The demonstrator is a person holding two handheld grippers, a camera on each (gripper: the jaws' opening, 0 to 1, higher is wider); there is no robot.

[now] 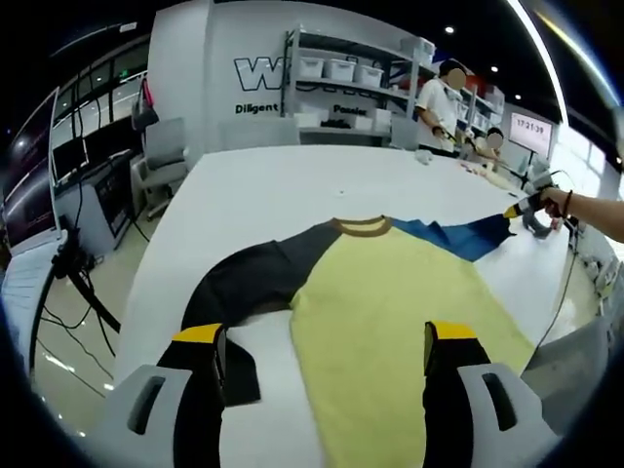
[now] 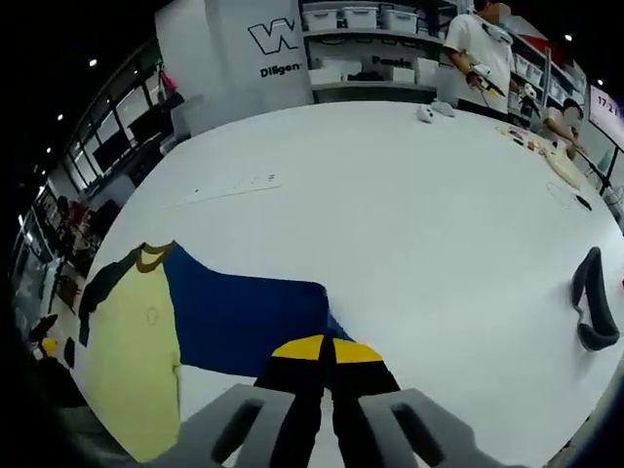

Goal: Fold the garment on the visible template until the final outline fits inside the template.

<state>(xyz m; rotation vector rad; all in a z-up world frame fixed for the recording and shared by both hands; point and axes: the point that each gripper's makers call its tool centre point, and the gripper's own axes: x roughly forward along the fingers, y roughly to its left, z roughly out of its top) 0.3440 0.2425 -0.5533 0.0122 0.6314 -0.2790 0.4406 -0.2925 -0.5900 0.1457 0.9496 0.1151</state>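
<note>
Left gripper view: left claw (image 1: 327,341) with jaws spread wide, yellow-tipped, rising from the bottom edge and holding nothing. Garment (image 1: 390,292), a shirt with yellow body, brown collar (image 1: 363,227), black sleeve (image 1: 244,283) and blue sleeve (image 1: 458,236), lies flat on the white table (image 1: 283,185). The yellow body runs between the jaws and is cut off at the lower edge; the cuff of the black sleeve is partly hidden behind the left-hand jaw. At the far right a hand (image 1: 558,202) holds the right claw (image 1: 514,210) at the tip of the blue sleeve, stretched outward; its jaws are too small to make out there. No template outline can be made out on the table. Two people stand at the far end before the shelving (image 1: 351,88).

Right gripper view: right claw (image 2: 327,351) with jaws pressed together on the edge of the blue sleeve (image 2: 244,322), which lies spread on the table (image 2: 409,195). The yellow body (image 2: 132,370) and collar (image 2: 151,258) lie to the left, the lower part cut off. A black strap-like item (image 2: 593,297), hard to identify, rests near the right-hand table edge.
</note>
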